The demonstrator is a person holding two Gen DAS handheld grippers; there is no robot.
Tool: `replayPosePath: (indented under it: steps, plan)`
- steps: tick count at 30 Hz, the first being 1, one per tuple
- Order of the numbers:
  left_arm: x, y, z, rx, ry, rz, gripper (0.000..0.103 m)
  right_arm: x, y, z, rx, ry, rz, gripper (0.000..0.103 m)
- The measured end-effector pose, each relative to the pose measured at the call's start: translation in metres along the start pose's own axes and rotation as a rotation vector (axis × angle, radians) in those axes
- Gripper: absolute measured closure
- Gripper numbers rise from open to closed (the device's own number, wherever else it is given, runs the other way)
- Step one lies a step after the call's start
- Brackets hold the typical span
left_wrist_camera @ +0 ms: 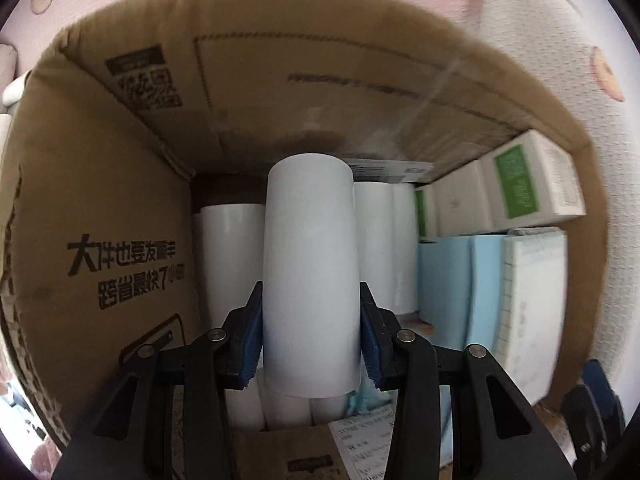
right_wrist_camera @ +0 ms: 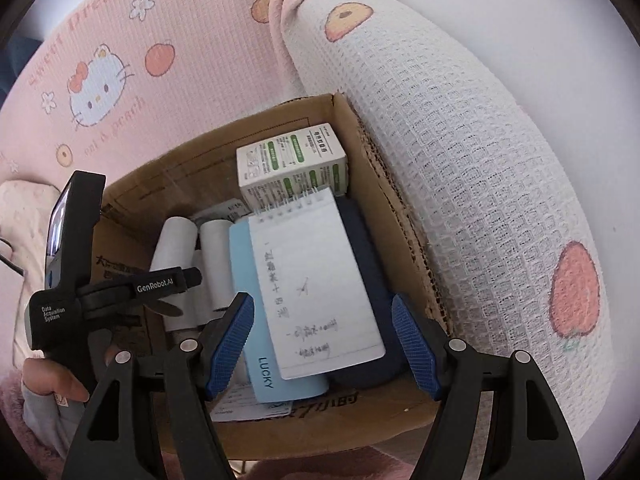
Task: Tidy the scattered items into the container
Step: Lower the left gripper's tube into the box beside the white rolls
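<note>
My left gripper (left_wrist_camera: 310, 294) is shut on a white paper roll (left_wrist_camera: 310, 220), its blue pads pressing both sides, and it points down into the open cardboard box (left_wrist_camera: 100, 200). More white rolls (left_wrist_camera: 232, 248) lie beneath it in the box. In the right wrist view the left gripper (right_wrist_camera: 182, 292) hangs over the rolls (right_wrist_camera: 218, 256) at the box's left. My right gripper (right_wrist_camera: 322, 302) stands open above the box (right_wrist_camera: 380, 184), over a spiral notepad (right_wrist_camera: 316, 280), with nothing between its pads.
The box also holds a green-and-white carton (right_wrist_camera: 292, 164), a light blue "LUCKY" notebook (right_wrist_camera: 280, 384) and a dark blue item (right_wrist_camera: 368, 264). A pink cartoon blanket (right_wrist_camera: 140, 60) and a white waffle cushion (right_wrist_camera: 460, 140) surround the box. A person's hand (right_wrist_camera: 52, 384) holds the left gripper.
</note>
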State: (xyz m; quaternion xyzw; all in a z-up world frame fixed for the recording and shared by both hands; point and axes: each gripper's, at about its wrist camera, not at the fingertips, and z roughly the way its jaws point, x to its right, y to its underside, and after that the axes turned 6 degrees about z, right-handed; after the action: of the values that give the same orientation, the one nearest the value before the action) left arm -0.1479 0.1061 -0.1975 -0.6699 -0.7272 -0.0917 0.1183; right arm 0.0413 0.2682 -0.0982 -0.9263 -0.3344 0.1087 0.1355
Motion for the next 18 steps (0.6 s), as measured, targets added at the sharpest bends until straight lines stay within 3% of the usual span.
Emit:
replayPosePath:
  steps: [8, 15, 18]
  plan:
    - [0.001, 0.005, 0.008, -0.055, 0.032, 0.022, 0.053, 0.002, 0.003, 0.003, -0.01, -0.013, -0.024, 0.033]
    - [0.003, 0.012, 0.002, -0.034, 0.003, 0.053, 0.053, 0.003, 0.007, 0.004, -0.02, -0.011, -0.038, 0.033]
    - [0.01, 0.018, -0.009, 0.006, -0.04, 0.117, 0.053, 0.002, 0.008, 0.005, -0.022, -0.015, -0.054, 0.033]
